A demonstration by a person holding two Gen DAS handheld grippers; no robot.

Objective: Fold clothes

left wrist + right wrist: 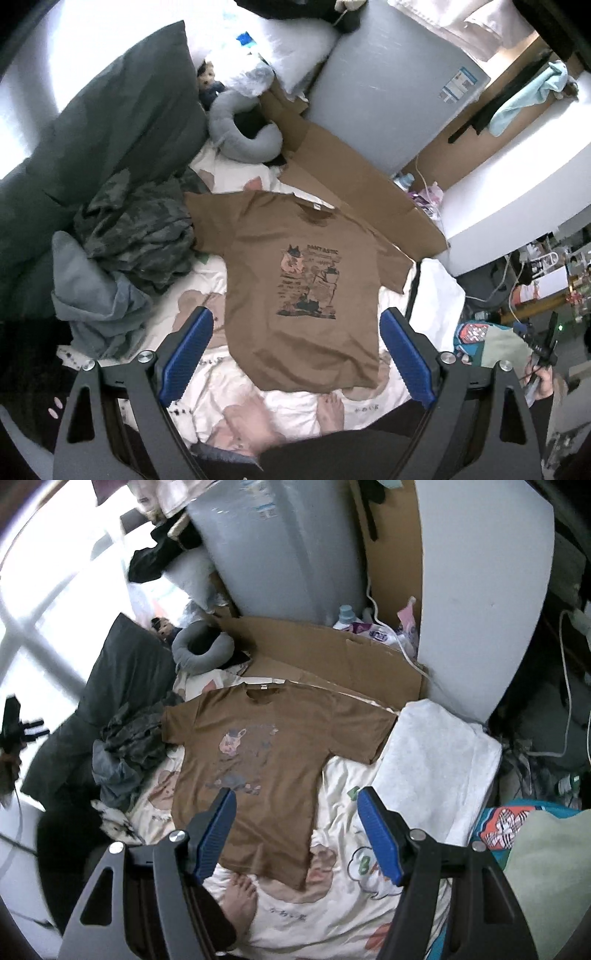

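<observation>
The brown T-shirt [295, 288] lies spread flat, print side up, on the white patterned bedsheet [236, 391], collar toward the far side and hem toward the near side, both short sleeves out to left and right. No fold shows in it: the body is one layer wide, and the hem runs straight across just beyond the person's bare feet [332, 406]. The far edge of the collar rests by a sheet of flattened cardboard [332, 657].

Left of the shirt, touching its left sleeve, is a rumpled heap of dark camouflage cloth and a grey garment [122, 240] (unfolded, as far as can be seen). To the right, a white folded towel or blanket [436, 760] lies just beside the right sleeve. No neat stack of folded clothes can be made out in either view.

The left gripper [295, 354] hovers above the hem with its blue fingers wide apart, holding nothing. The right gripper [297, 834] hangs over the near right corner of the shirt and the bare sheet, its fingers likewise spread and empty.

Judged from this, the shirt is laid out and ready, with all its folding left: sleeves in, then the body doubled. The heap on the left looks to be waiting as well.
</observation>
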